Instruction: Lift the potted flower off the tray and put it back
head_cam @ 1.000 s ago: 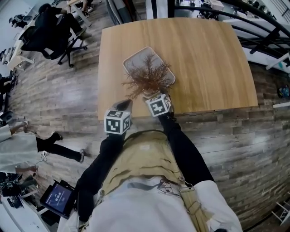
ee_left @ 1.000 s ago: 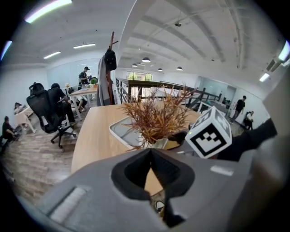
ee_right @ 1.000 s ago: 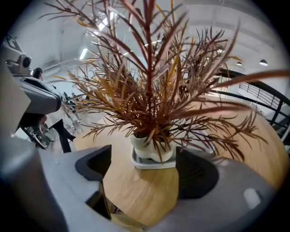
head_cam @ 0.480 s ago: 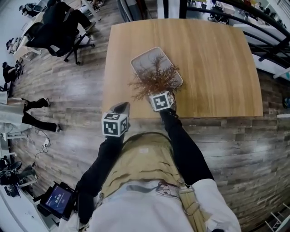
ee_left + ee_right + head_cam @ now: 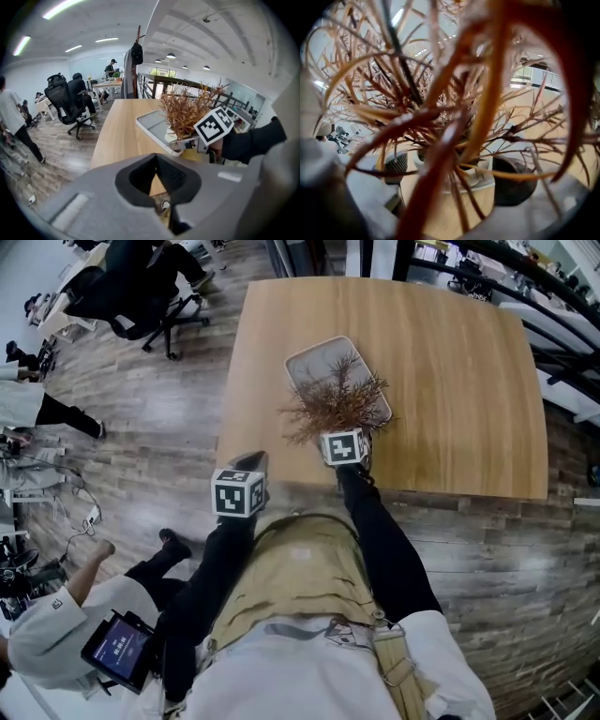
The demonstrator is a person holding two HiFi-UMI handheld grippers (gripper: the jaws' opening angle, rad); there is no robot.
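Behind the left tool (image 5: 251,461) comes a black long sleeve (image 5: 211,582); the other sleeve (image 5: 384,540) is black too. Further back, a tan vest (image 5: 291,577) lies over a white garment (image 5: 281,681), with a khaki strap (image 5: 394,657). The left tool has a grey moulded body, black ribbed pads (image 5: 176,173), and a cube (image 5: 238,494) bearing black-and-white square markers.

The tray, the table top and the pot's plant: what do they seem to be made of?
Tray: probably grey plastic or painted metal, smooth and matt, raised rim.
Table top: wood or wood-look laminate, light, visible grain.
Plant: dried or artificial twigs, brown, leafless, stiff-looking.
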